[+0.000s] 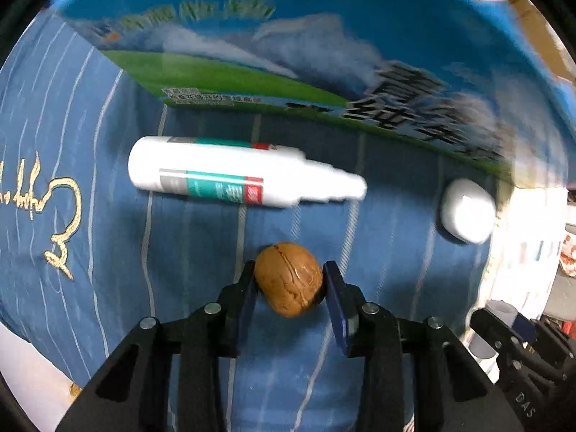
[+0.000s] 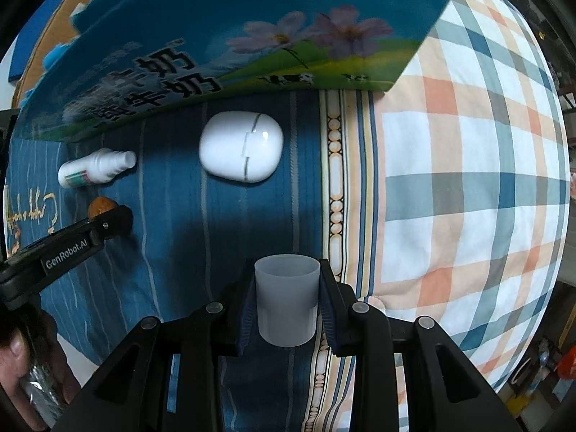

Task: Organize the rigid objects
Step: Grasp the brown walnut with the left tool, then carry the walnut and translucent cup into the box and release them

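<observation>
My left gripper (image 1: 289, 280) is shut on a brown walnut (image 1: 288, 278), held just above the blue striped cloth (image 1: 201, 270). A white spray bottle (image 1: 230, 172) lies on its side beyond it, nozzle to the right. A white oval case (image 1: 466, 210) lies at the right. My right gripper (image 2: 287, 302) is shut on a translucent grey cup (image 2: 287, 304), held upright. In the right wrist view the case (image 2: 241, 145) lies ahead, the bottle (image 2: 95, 167) and walnut (image 2: 100, 206) at the left, with the left gripper's fingers (image 2: 111, 221) around the walnut.
A large blue milk carton box (image 1: 306, 46) stands behind the objects, also in the right wrist view (image 2: 216, 46). A plaid quilt (image 2: 468, 180) covers the bed to the right. A hand (image 2: 25, 367) shows at lower left.
</observation>
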The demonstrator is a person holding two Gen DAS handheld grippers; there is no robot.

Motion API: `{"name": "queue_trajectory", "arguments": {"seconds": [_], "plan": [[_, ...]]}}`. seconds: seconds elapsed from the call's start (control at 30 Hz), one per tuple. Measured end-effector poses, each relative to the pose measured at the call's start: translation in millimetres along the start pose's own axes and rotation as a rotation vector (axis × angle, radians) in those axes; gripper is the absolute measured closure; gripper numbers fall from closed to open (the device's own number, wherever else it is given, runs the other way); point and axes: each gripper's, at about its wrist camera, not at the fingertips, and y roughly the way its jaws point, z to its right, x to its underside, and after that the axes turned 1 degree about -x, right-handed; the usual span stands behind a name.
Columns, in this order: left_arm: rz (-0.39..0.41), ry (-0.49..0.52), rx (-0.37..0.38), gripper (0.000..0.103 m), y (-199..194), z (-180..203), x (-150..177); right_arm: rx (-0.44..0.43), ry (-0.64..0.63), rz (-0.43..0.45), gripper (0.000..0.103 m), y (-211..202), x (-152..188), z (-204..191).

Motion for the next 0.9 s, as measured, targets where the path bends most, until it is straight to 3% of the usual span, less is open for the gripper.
{"name": "queue_trajectory", "arguments": {"seconds": [0.3,0.53,0.67,0.9], "plan": [[0.154,0.05,0.103,0.07,-104,25,40,-0.085,-0.045,0.075,0.069,-61,12,-14],[0.269,0.085,0.077,0.07,-183,6,1,-0.114,-0.085,0.175,0.069,-132,-3,-29],[0.304,0.098,0.069,0.07,-198,-5,-16,-0.108,-0.104,0.22,0.069,-158,-17,-41],[0.318,0.098,0.073,0.07,-194,-6,-39,-0.138,-0.108,0.226,0.069,-167,-46,-47]]}}
